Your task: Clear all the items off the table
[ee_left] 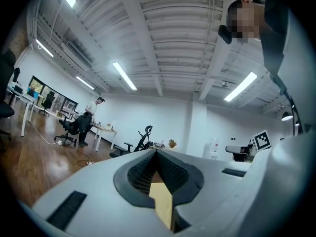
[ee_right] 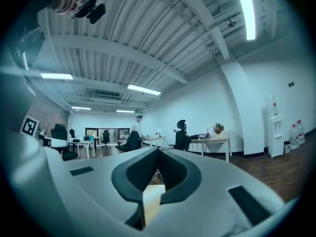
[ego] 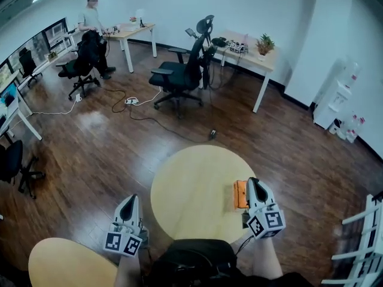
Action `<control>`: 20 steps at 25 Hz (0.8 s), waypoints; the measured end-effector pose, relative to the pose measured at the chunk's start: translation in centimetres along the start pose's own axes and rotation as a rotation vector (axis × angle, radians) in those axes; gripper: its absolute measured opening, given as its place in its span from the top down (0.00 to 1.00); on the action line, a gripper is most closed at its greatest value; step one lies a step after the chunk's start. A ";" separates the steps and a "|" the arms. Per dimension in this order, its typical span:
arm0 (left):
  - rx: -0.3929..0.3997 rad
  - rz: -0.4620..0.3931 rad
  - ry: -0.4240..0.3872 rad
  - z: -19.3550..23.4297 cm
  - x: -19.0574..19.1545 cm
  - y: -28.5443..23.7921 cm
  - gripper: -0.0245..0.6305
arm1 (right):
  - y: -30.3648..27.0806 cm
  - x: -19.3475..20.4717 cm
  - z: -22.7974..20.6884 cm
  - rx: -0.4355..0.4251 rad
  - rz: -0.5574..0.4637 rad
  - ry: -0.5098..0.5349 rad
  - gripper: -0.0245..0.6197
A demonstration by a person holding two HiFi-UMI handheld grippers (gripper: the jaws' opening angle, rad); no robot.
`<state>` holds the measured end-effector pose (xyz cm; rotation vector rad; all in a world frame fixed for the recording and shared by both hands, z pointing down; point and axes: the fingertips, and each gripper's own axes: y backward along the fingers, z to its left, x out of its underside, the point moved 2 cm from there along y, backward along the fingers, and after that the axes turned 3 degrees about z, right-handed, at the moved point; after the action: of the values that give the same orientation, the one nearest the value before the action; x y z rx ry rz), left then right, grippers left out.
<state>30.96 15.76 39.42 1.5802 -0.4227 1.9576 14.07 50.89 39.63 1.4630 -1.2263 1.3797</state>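
Head view: a round wooden counter point(ego: 191, 190) stands on dark plank floor directly ahead of the person holding the tools. One orange item point(ego: 240, 194) lies on it, close to the right-hand edge. The right gripper point(ego: 256, 187) is just beside that item on its right, above the counter's rim; whether they touch I cannot tell from here. The left gripper point(ego: 130, 203) is off the counter's left edge, over the floor, well apart from the orange item. A second round top point(ego: 66, 262) shows at lower left. Farther back: a black office chair point(ego: 179, 76), a white desk point(ego: 248, 57) with a potted plant point(ego: 265, 43), a standing person point(ego: 93, 20) at another desk, a water dispenser point(ego: 337, 100) against the right wall, cables trailing over the floor. Left gripper view: the camera is tilted up toward ceiling beams and strip lights; the left gripper point(ee_left: 157, 154) has its jaws together, tips meeting, nothing between them. The orange item is out of this view. Right gripper view: also aimed up and across the room, with chair, desk and plant in the distance. The right gripper point(ee_right: 158, 152) has its jaws closed against each other, and no object shows between them.
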 end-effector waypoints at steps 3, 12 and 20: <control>-0.020 -0.025 0.007 0.8 -0.2 0.8 0.97 | -0.5 -1.5 1.2 -0.030 -0.069 -0.018 0.96; 0.017 -0.033 -0.005 1.5 -0.7 1.7 0.98 | -1.8 -3.4 3.4 -0.054 -0.156 -0.022 0.95; 0.004 -0.058 0.017 2.6 -1.5 0.9 0.97 | -1.6 -2.1 2.8 -0.010 -0.117 -0.033 0.95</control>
<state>32.63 13.18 38.73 1.5602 -0.3621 1.9276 16.43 48.87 37.34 1.5312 -1.1473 1.2742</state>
